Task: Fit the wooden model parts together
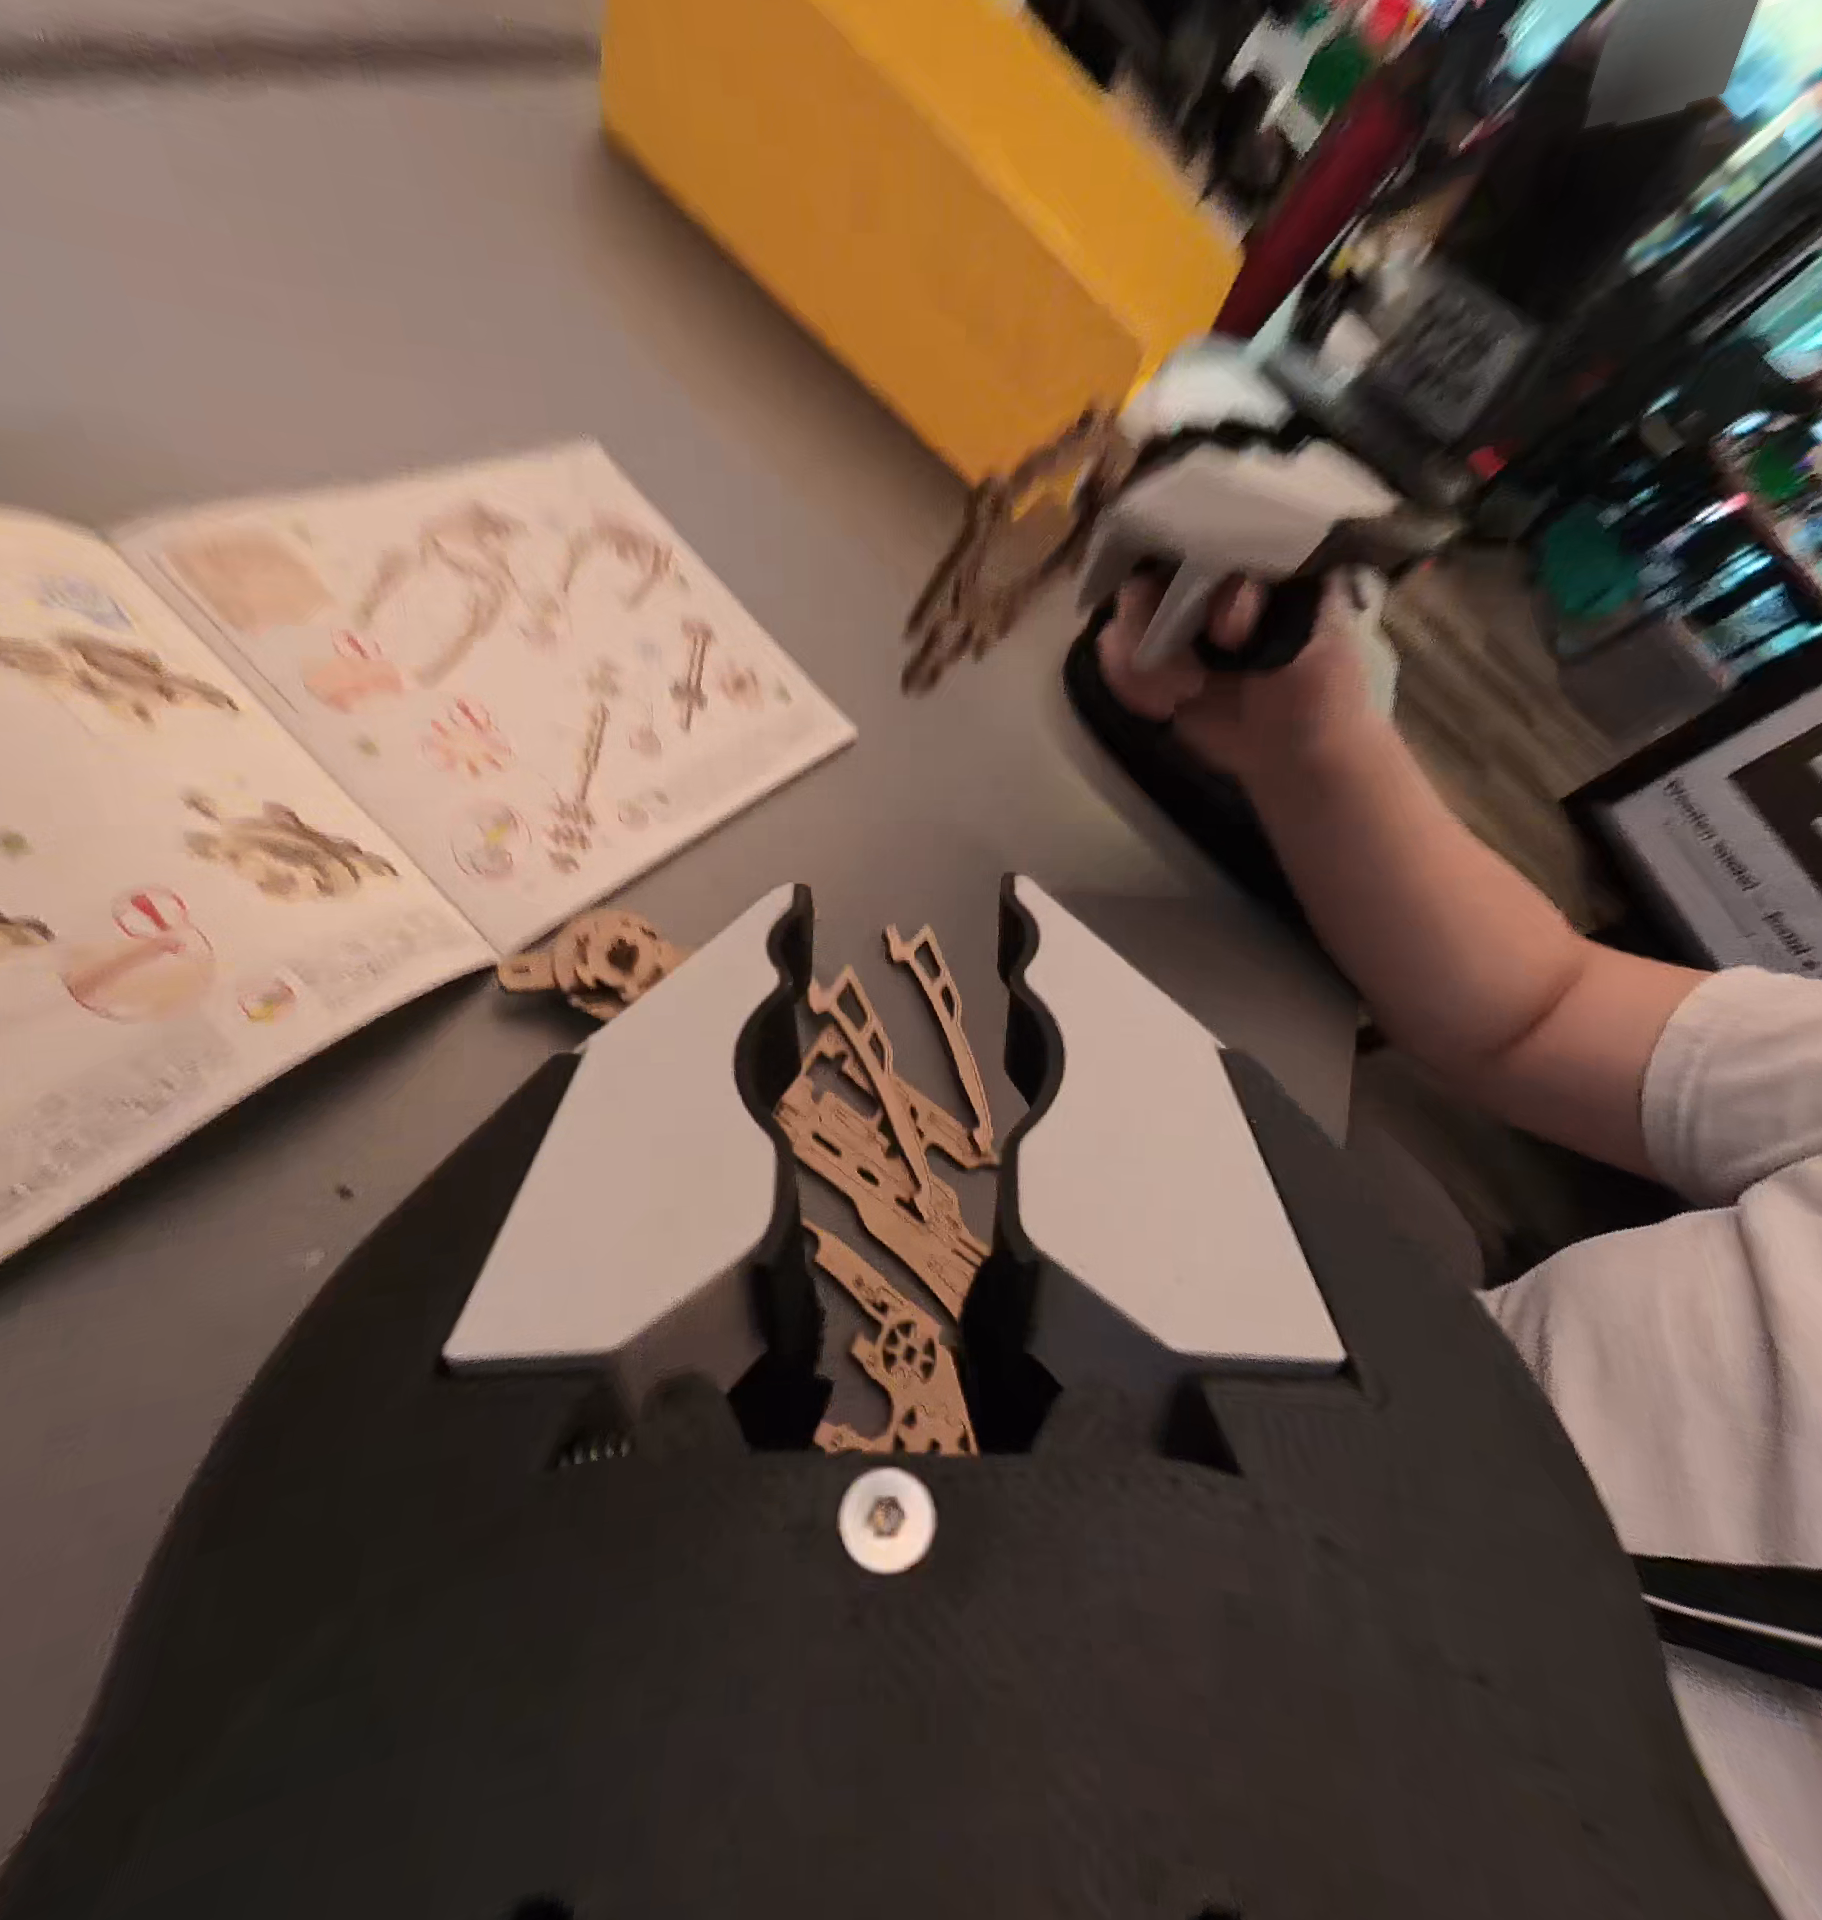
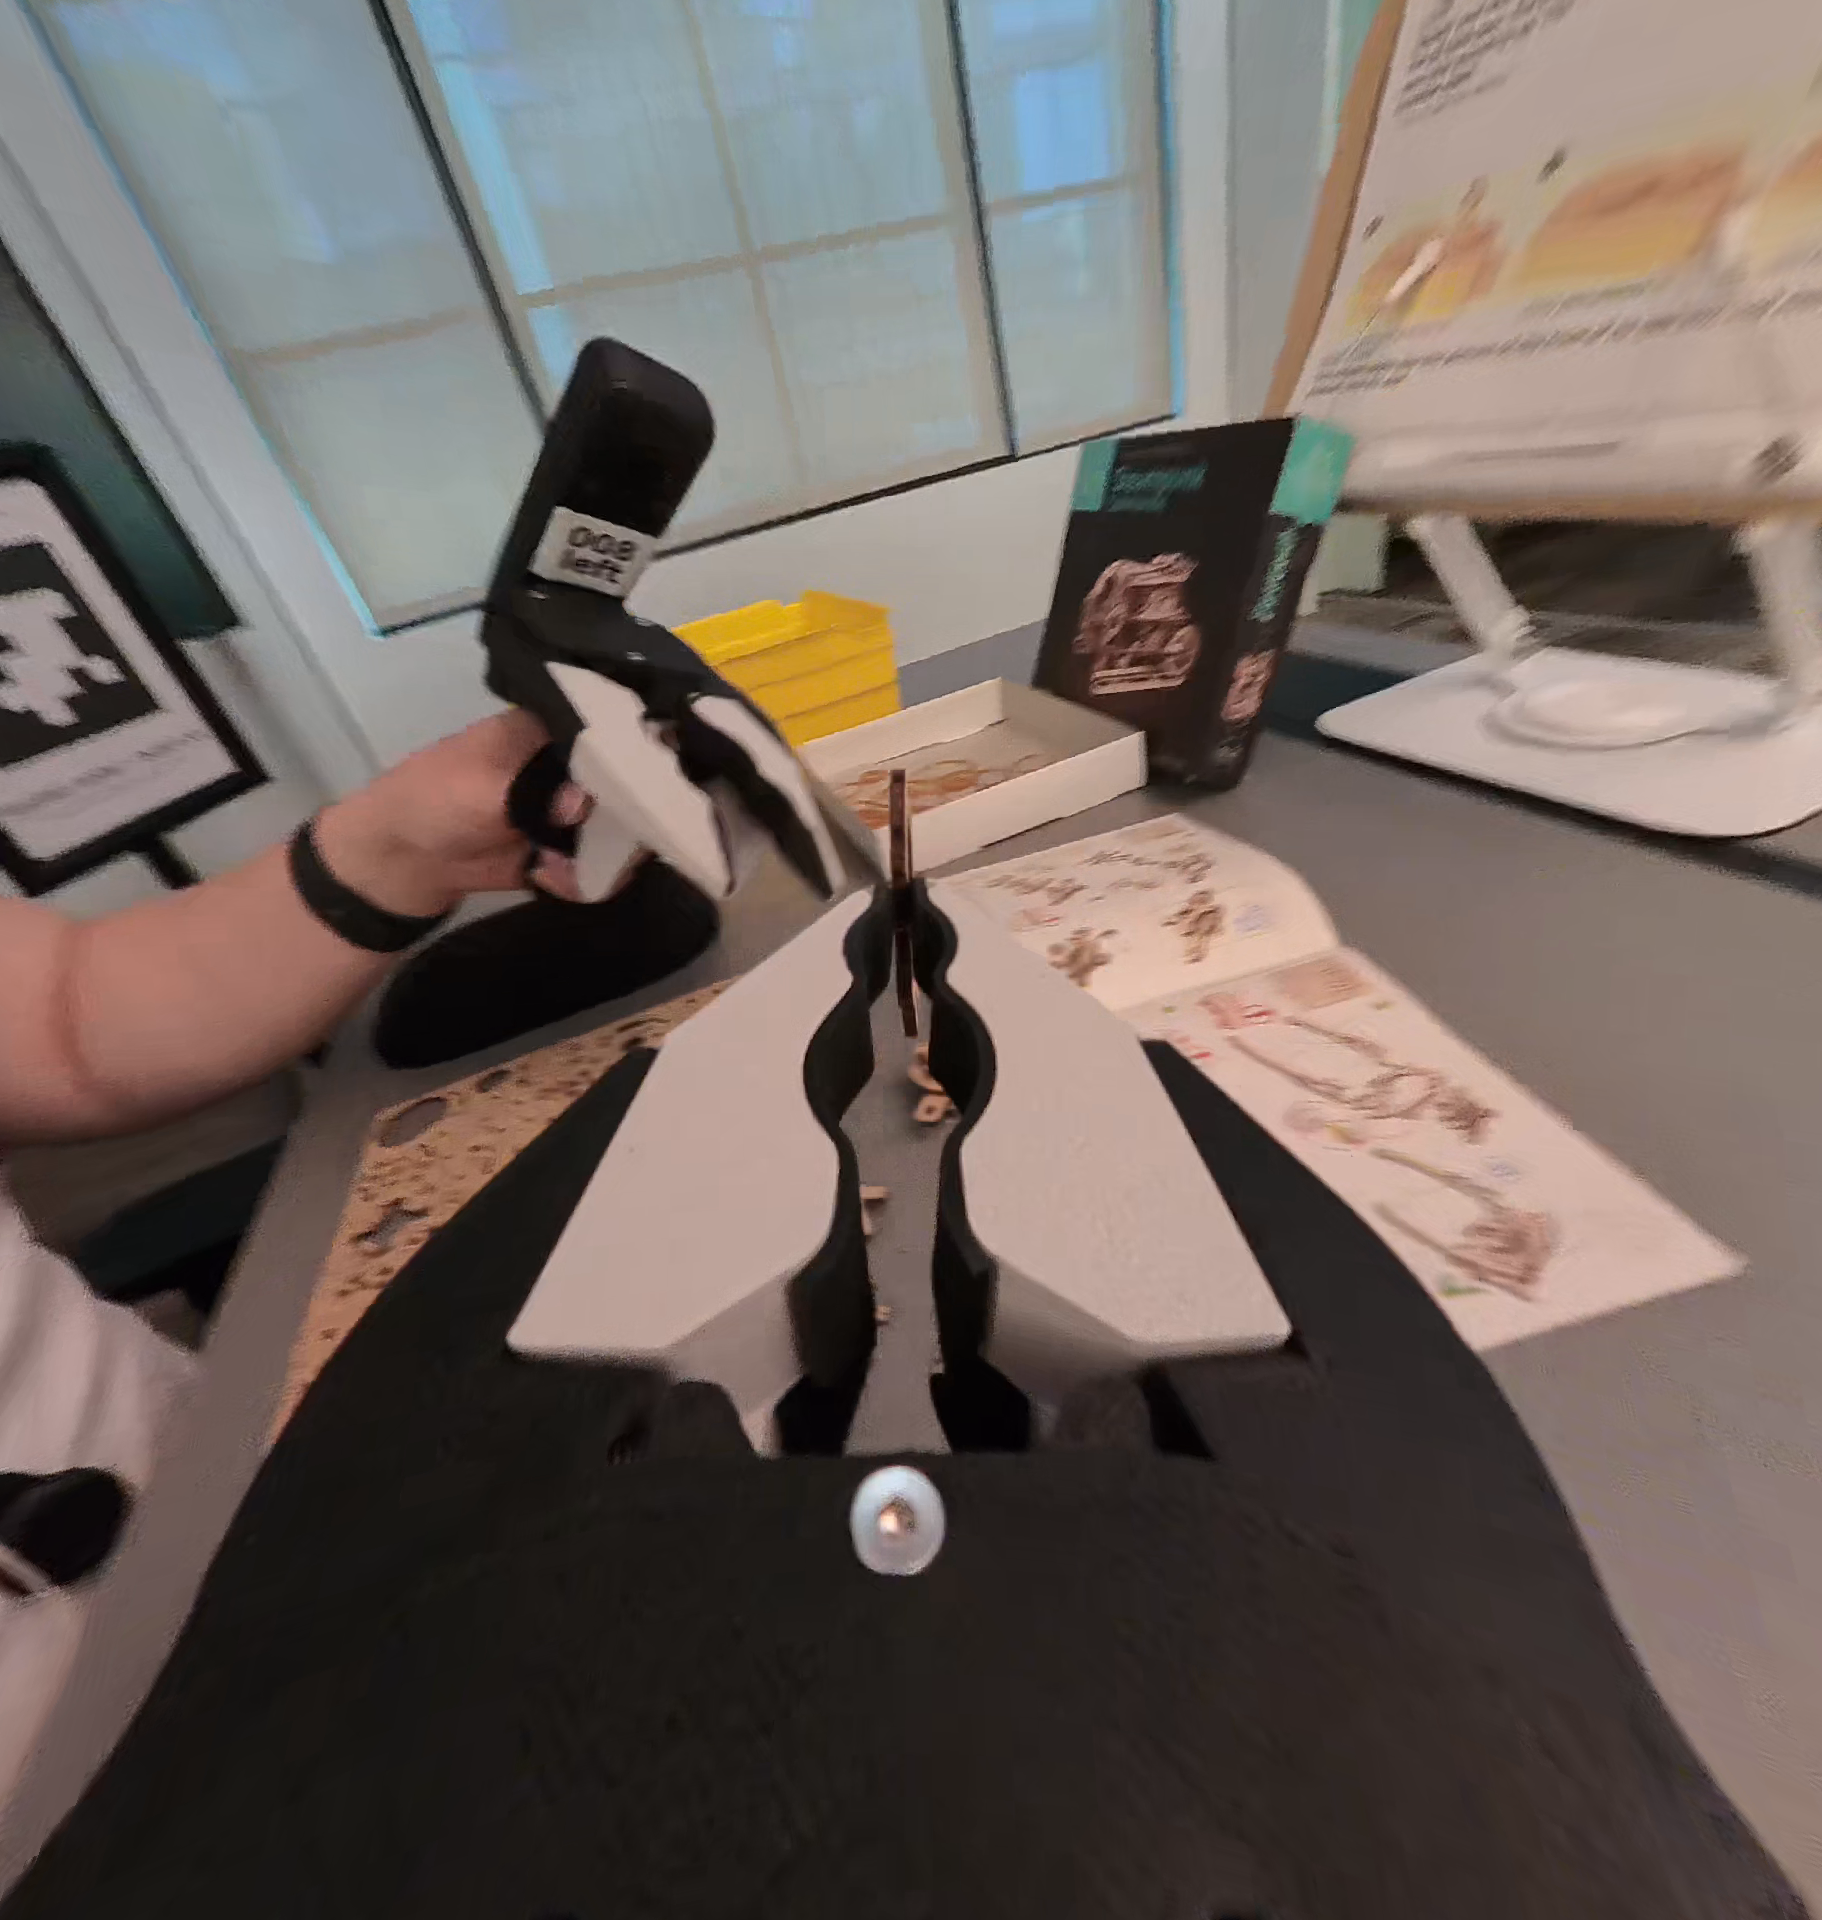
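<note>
Right claw (image 2: 899, 904) gripping thin wooden piece (image 2: 899, 831) edge-on; left claw (image 1: 905, 925) open above loose pieces (image 1: 886, 1143) beside booklet (image 1: 387, 748). Next, probably: picking mate, aligning slot.

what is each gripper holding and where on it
Right gripper pinches a thin wooden piece edge-on at its fingertips. Left gripper is open over loose wooden parts, holding nothing.

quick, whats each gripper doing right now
Left gripper: open, holding nothing, above loose wooden pieces.
Right gripper: closed on a thin wooden part.
</note>
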`<action>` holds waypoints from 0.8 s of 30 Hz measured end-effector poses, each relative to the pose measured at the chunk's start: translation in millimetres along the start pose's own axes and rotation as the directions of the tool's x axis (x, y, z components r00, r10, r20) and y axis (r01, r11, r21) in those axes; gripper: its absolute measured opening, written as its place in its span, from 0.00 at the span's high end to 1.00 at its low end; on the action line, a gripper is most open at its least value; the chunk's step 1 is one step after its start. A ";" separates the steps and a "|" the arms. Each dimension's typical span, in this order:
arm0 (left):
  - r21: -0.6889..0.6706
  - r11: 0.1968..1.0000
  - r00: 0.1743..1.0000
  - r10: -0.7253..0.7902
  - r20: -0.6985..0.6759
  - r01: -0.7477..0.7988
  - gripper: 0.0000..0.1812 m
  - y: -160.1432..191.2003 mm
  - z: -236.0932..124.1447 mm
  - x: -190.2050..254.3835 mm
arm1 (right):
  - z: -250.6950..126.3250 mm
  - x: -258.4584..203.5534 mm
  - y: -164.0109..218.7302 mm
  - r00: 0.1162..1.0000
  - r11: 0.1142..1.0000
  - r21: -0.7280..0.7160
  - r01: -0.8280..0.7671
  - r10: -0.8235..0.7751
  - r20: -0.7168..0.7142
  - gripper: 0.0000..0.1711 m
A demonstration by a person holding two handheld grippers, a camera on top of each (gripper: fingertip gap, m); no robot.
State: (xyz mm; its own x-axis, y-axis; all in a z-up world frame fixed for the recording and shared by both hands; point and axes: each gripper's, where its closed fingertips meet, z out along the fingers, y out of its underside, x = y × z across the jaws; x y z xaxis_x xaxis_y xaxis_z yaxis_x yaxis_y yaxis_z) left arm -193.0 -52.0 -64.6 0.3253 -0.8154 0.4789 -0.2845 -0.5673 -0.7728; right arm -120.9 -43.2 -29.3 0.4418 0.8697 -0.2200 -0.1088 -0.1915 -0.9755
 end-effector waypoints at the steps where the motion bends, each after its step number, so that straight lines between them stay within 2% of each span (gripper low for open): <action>1: 0.043 0.999 1.000 0.007 -0.031 -0.005 0.81 -6.4 -3.6 -0.4 | 4.2 -5.9 3.4 0.998 0.999 -0.003 -0.047 0.047 0.048 0.99; 3: 0.085 0.996 0.989 0.011 -0.151 0.001 0.79 -11.5 -3.1 8.1 | 11.4 -17.0 9.9 0.979 0.988 -0.027 -0.152 0.155 0.134 0.99; 5: 0.086 0.996 0.950 -0.002 -0.314 0.031 0.79 -9.9 0.6 24.1 | 15.7 -19.6 14.5 0.960 0.973 -0.037 -0.226 0.229 0.158 0.99; 9: -0.005 1.000 0.930 -0.027 -0.366 0.027 0.79 8.5 16.0 22.1 | 17.8 -32.3 13.9 0.906 0.936 -0.012 -0.352 0.343 0.247 1.00; 12: -0.054 0.998 0.879 -0.051 -0.475 0.029 0.83 15.4 16.2 36.8 | 20.9 -29.6 17.1 0.909 0.934 -0.003 -0.357 0.348 0.229 1.00; 14: -0.032 0.999 0.865 -0.053 -0.499 0.043 0.88 9.9 15.3 36.4 | 22.4 -31.0 17.8 0.901 0.929 -0.010 -0.369 0.360 0.244 1.00; 17: 0.000 0.999 0.862 -0.038 -0.506 0.043 1.00 2.9 13.5 29.0 | 24.8 -30.6 21.0 0.890 0.920 -0.020 -0.391 0.383 0.248 0.99; 21: -0.005 0.999 0.882 0.028 -0.471 -0.034 1.00 11.3 15.9 25.0 | 27.5 -29.7 27.2 0.880 0.913 -0.043 -0.407 0.404 0.252 1.00; 24: 0.006 1.000 0.876 -0.001 -0.482 0.004 1.00 11.7 13.6 24.7 | 30.3 -28.2 28.7 0.868 0.902 -0.046 -0.430 0.427 0.254 0.99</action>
State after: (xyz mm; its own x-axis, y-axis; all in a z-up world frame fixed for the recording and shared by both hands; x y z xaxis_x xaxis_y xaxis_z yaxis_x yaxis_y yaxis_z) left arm -176.0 -77.2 -67.5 -0.1492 -0.7697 0.6207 -0.2779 -0.5698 -0.7734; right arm -163.4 -59.5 -50.7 0.1108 0.7887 -0.6047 -0.2473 -0.5675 -0.7854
